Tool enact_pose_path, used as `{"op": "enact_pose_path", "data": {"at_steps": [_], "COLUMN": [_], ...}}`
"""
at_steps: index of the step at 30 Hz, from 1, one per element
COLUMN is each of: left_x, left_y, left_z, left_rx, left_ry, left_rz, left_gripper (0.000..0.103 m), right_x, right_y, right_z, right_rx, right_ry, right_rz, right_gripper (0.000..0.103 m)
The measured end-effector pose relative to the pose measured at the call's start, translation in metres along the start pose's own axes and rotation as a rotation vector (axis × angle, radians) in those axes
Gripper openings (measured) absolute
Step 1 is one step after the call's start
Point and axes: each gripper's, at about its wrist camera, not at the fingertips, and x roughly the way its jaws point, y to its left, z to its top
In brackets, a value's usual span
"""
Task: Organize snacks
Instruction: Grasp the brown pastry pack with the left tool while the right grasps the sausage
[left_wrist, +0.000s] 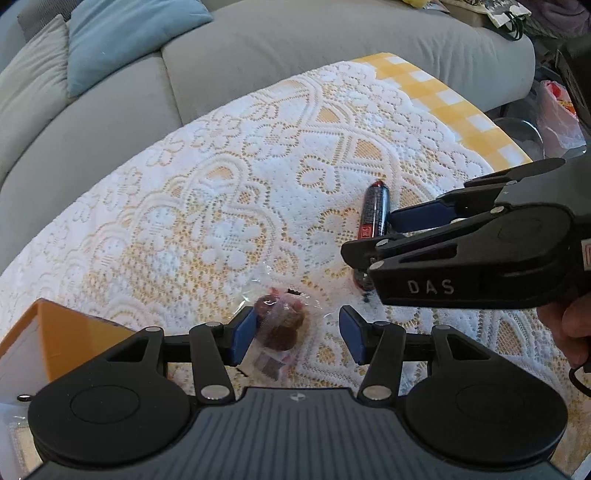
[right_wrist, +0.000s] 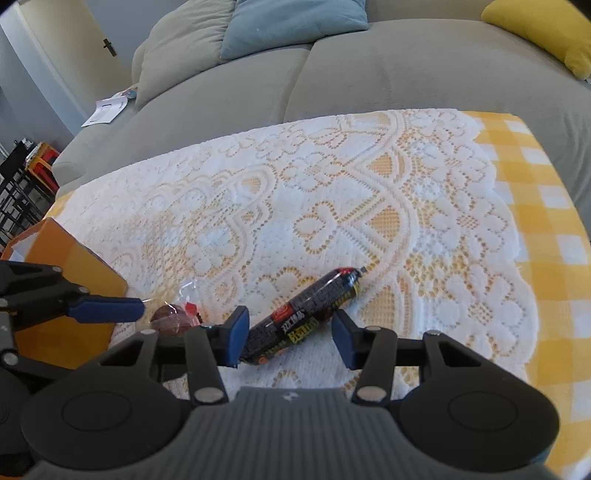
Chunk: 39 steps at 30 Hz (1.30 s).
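Because its crinkly clear wrapper looks slick and the dark round cake inside soft, the wrapped snack (left_wrist: 277, 326) is probably best pinched across its middle; it lies between the released left gripper (left_wrist: 297, 338) pads, touching neither clearly. Just right, the sausage stick (right_wrist: 301, 315), firm and glossy black, lies between the released right gripper (right_wrist: 290, 338) pads on the lace-covered bench (right_wrist: 424, 221).

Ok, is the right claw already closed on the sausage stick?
No, the right claw stands open with its blue pads on either side of the sausage stick, which lies on the lace cloth.
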Motion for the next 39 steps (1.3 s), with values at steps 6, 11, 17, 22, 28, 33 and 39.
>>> {"op": "enact_pose_path", "data": {"at_steps": [6,11,17,22,28,33,39], "left_x": [0.01,0.015,0.028,0.024,-0.011,-0.037,-0.064], "left_y": [0.001,0.004,0.002,0.007,0.009,0.004,-0.015], "left_z": [0.003,0.002,-0.002,0.002,0.005,-0.011,-0.045], "left_rx": [0.022,0.046,0.078,0.005,-0.151,-0.307,-0.435], "left_ry": [0.016,0.032,0.058,0.059,-0.001,-0.031,-0.047], "left_rz": [0.036,0.057,0.135,0.171,0.127,0.038,0.011], "left_gripper": [0.065,0.065,0.055,0.042,0.034,0.034,0.033], "right_x": [0.003,-0.007,-0.019,-0.019,-0.033,-0.048,-0.08], "right_y": [0.002,0.0,-0.004,-0.007,-0.009,-0.007,-0.007], "right_z": [-0.003,-0.004,-0.012,-0.016,-0.016,-0.025,-0.048], "right_rx": [-0.054,-0.078,-0.082,-0.08,-0.053,-0.057,-0.056], "right_ry": [-0.021,-0.032,-0.021,-0.002,0.007,0.048,0.064], "right_rz": [0.018,-0.002,0.017,0.023,0.046,0.044,0.082], "right_gripper": [0.042,0.029,0.024,0.023,0.022,0.021,0.02]}}
